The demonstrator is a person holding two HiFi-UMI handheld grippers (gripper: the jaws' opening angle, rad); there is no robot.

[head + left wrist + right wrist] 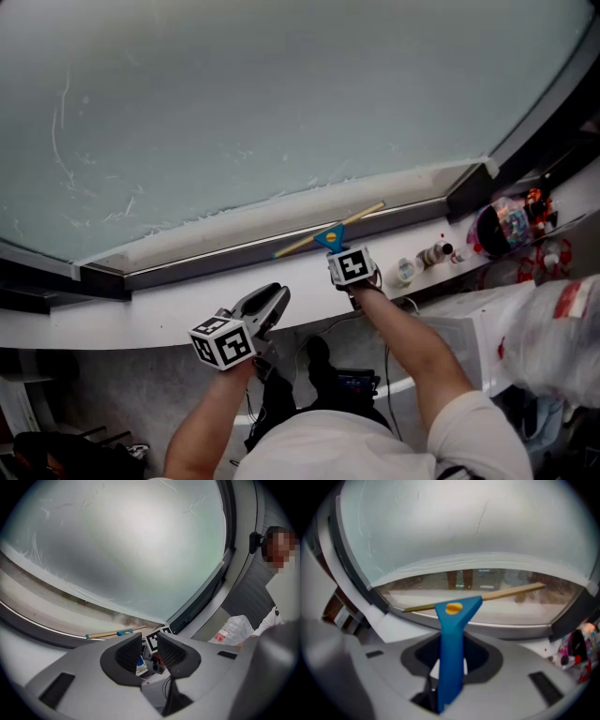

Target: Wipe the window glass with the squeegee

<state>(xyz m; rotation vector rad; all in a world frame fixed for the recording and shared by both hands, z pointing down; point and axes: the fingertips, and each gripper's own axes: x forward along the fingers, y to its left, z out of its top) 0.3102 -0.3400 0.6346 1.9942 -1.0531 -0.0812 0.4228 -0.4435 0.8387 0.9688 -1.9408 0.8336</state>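
Gripping the squeegee by its blue handle in the right gripper, pressing both jaws onto the handle's sides and pointing the head straight out ahead of the grip, probably to stop the blade twisting under pressure. Holding the tan blade crosswise and slightly tilted, just below the centre of the right gripper view, along the bottom strip of the window glass; not managing to tell whether touching the pane or hovering just off it. Finding the same in the head view: squeegee just right of centre, down at the lower window frame, with the right gripper immediately beneath it, reaching over the white sill. Holding the left gripper back, below and left of centre, near the sill, jaws standing apart and clamping nothing; seeing only the right gripper's marker cube through the gap in the left gripper view. Judging that hand as parked clear of the work, leaving the stroke to the right one. Noting whitish streaks at the lower left of the pane, so judging the wiping as unfinished there. Noting small bottles and a plastic bag crowding the right end of the sill: risking a knock if sweeping the blade far that way. Noting a person at the right edge of the left gripper view, well apart from the glass being worked.
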